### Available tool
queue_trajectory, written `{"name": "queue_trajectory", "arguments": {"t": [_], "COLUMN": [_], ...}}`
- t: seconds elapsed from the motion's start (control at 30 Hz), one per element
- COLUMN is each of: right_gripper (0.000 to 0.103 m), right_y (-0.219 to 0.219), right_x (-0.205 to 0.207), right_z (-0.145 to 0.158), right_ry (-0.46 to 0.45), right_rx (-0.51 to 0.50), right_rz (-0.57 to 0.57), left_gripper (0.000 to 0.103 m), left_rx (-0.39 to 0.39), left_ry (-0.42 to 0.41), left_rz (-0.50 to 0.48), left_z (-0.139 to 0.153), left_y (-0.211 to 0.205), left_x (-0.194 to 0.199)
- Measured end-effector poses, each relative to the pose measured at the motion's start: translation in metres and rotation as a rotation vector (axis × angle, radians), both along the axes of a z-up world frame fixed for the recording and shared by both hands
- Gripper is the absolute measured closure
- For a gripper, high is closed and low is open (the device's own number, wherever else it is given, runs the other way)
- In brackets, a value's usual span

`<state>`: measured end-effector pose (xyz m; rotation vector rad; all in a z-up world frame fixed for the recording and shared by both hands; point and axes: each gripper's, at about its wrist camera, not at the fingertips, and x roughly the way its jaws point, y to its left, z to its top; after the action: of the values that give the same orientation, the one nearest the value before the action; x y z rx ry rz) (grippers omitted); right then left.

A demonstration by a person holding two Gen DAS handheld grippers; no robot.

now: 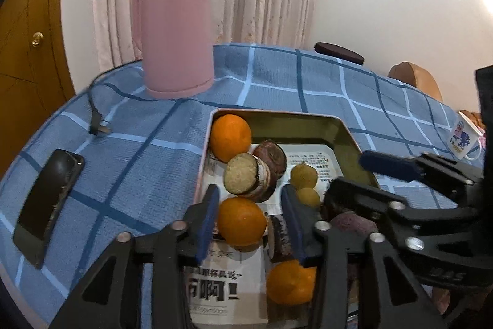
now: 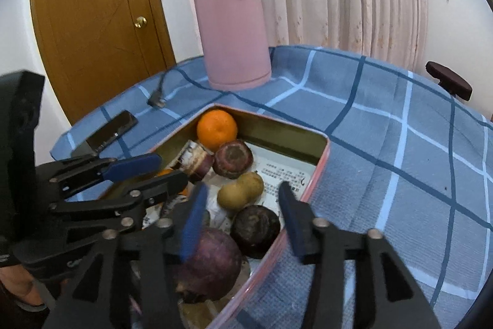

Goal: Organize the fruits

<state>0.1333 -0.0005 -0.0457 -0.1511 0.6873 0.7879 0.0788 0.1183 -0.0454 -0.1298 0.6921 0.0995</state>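
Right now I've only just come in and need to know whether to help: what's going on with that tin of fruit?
A person is sorting fruit in the tin on the blue checked table. The left hand-held gripper hangs open around an orange, fingers not closed on it. The right hand-held gripper hangs open above the dark fruits at the tin's near edge. Nothing is gripped. Two more oranges, cut pieces and small yellow fruits lie in the tin.
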Motion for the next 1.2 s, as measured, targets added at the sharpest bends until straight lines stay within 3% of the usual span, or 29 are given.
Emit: {"name": "queue_trajectory", "arguments": {"t": [0.03,0.17,0.37,0.63,1.2], "right_gripper": [0.035,0.031,0.024,0.012,0.009], "right_y": [-0.002,-0.014,-0.047,-0.089,-0.117], "right_x": [-0.002,-0.01,-0.026,-0.037,-0.045], "right_z": [0.003,0.015,0.035,0.057,0.057], "right_ry": [-0.009,-0.045,-0.128,-0.21,-0.212], "right_rx": [0.007,0.036,0.068,0.108,0.125], "right_rz": [-0.003,-0.025,-0.1,-0.203,-0.256], "left_gripper": [0.05,0.038,0.035,0.034,0.033], "left_rx": [-0.008,-0.001,-0.001,0.024,0.057], "left_ry": [-0.007,-0.048,-0.113,-0.134,-0.135], "left_rz": [-0.002,0.006,-0.004,-0.032,-0.068], "left_z": [0.002,0.015,0.034,0.043,0.049], "left_y": [0.001,-0.003,-0.014,-0.034,-0.063], "left_x": [-0.002,-0.012,-0.023,-0.022,-0.026]}}
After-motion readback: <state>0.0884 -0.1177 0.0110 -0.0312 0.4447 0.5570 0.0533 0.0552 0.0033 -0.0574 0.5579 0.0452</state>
